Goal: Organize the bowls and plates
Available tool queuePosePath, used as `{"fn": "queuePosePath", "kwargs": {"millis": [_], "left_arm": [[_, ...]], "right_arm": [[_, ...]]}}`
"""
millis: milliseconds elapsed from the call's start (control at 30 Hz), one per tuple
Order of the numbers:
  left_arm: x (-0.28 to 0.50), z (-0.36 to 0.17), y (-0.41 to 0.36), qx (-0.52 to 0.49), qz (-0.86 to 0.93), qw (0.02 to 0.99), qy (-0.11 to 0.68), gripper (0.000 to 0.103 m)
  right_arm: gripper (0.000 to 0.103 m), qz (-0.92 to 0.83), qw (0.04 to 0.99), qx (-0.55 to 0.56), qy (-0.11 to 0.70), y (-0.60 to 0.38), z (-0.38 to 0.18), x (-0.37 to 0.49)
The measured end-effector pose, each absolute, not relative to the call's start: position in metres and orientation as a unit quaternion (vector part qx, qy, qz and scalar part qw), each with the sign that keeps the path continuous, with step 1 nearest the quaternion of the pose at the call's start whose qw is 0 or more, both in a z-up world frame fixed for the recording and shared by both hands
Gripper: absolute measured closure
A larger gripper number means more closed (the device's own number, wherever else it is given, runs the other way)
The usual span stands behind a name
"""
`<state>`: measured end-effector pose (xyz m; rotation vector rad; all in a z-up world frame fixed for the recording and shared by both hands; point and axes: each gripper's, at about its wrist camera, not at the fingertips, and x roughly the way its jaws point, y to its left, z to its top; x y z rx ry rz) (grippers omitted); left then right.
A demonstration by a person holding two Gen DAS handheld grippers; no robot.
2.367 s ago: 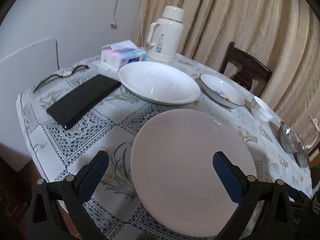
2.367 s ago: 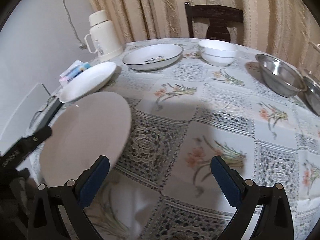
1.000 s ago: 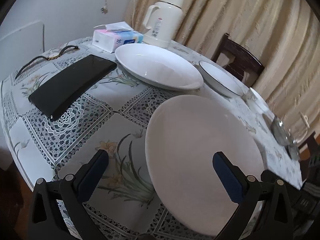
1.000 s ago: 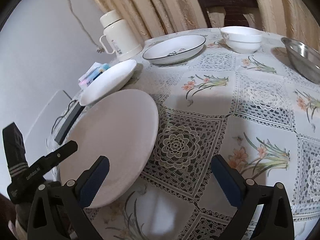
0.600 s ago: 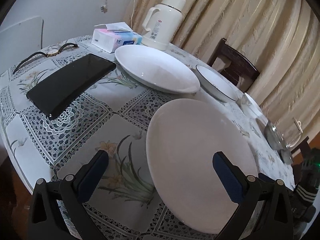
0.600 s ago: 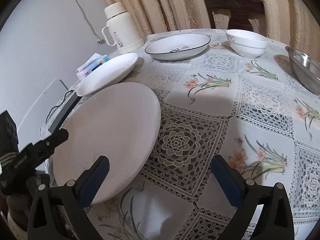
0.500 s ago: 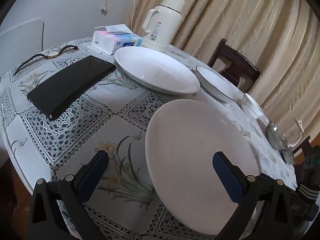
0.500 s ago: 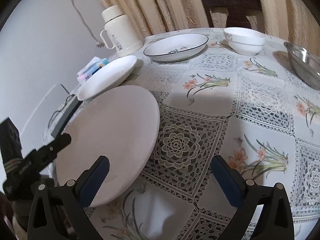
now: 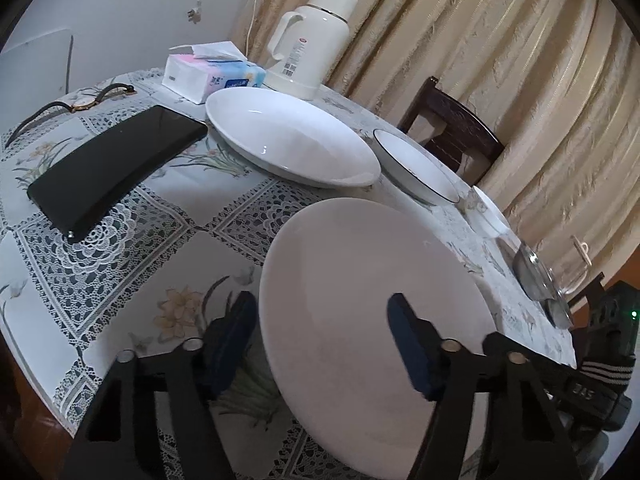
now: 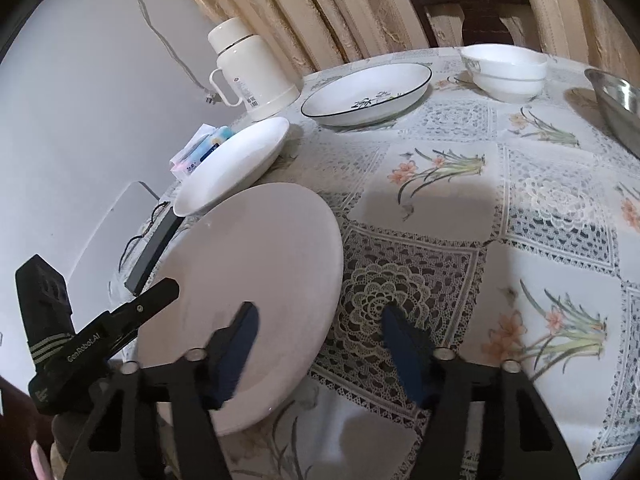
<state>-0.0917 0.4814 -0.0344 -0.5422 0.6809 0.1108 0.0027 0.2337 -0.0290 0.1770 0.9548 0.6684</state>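
"ConRobot.AI" lettering marks left tongs [image 10: 158, 294] beside plate [image 10: 256, 280].

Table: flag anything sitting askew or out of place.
The large flat white plate overhangs the table's near edge, unlike the other dishes. Among the crockery lie a black phone and a wristwatch. No spills or damage show.

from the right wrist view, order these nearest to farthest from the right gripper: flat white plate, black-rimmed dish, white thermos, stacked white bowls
1. flat white plate, lower left, beside the right gripper.
2. black-rimmed dish, far centre of the table.
3. white thermos at the far left and stacked white bowls at the far right: too close to call.
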Motion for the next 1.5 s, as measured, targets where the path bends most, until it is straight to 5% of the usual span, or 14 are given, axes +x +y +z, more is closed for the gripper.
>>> {"fn": "queuePosePath", "kwargs": {"millis": [233,933,1500], "left_arm": [[-0.09,-0.037,0.482,-0.265,0.044,0.905,0.33,0.048],[-0.096,-0.022,0.465,-0.217,0.053,0.925,0.307,0.049],[-0.07,0.001,0.382,-0.164,-0.015,0.929,0.331,0.049]], "right_arm": [[0.073,0.333,0.82,0.078,0.458,0.243,-0.033,0.005],[0.078,0.33,0.846,0.047,0.416,0.234,-0.02,-0.013],[0.078,0.272,0.876,0.105,0.384,0.134,-0.008,-0.028]]}}
